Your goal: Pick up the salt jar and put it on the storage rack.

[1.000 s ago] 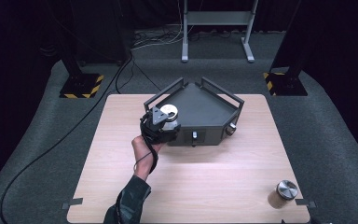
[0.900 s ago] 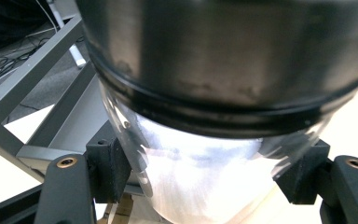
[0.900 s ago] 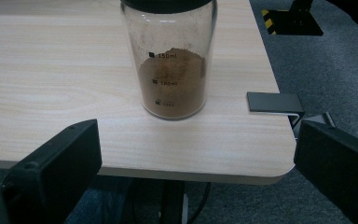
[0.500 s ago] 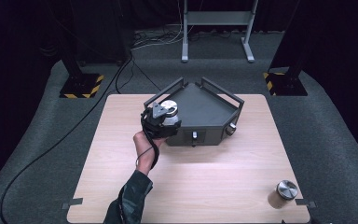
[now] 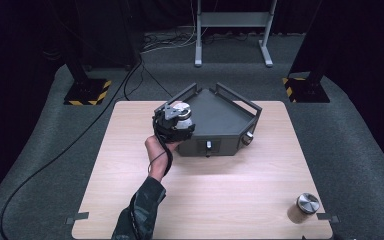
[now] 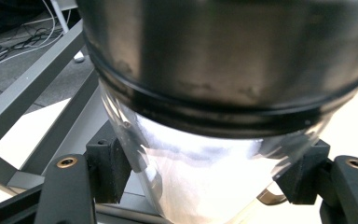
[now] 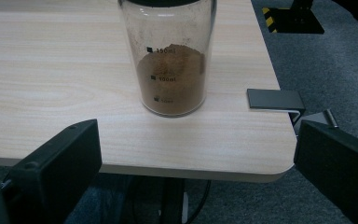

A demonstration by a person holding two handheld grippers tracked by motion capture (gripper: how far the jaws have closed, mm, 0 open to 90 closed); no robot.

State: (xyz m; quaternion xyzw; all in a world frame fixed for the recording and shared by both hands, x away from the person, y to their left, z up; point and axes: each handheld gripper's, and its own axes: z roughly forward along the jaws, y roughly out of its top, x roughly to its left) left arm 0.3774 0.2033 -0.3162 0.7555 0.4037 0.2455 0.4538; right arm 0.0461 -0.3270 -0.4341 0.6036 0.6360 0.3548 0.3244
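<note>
My left gripper (image 5: pixel 175 121) is shut on a clear jar (image 5: pixel 182 117) of white powder with a metal lid, held at the left edge of the dark grey tray (image 5: pixel 225 112). In the left gripper view both pads (image 6: pixel 109 170) press the jar (image 6: pixel 214 182) below its lid (image 6: pixel 223 56), with the tray's rail behind. A second jar (image 5: pixel 303 207) with brown powder stands near the table's front right corner. The right gripper (image 7: pixel 196 163) faces this brown jar (image 7: pixel 172 60) from just off the table's edge, jaws wide apart and short of the jar.
The tray has raised rails and knobs (image 5: pixel 208 145) on its front wall. A metal clamp (image 7: pixel 275 99) sits on the table edge right of the brown jar. Wooden tabletop (image 5: pixel 220 190) lies between tray and brown jar. Stands and cables are on the floor behind.
The left hand has carried the white-powder jar a little farther away from the person, toward the tray's left rail. The brown jar has stayed put.
</note>
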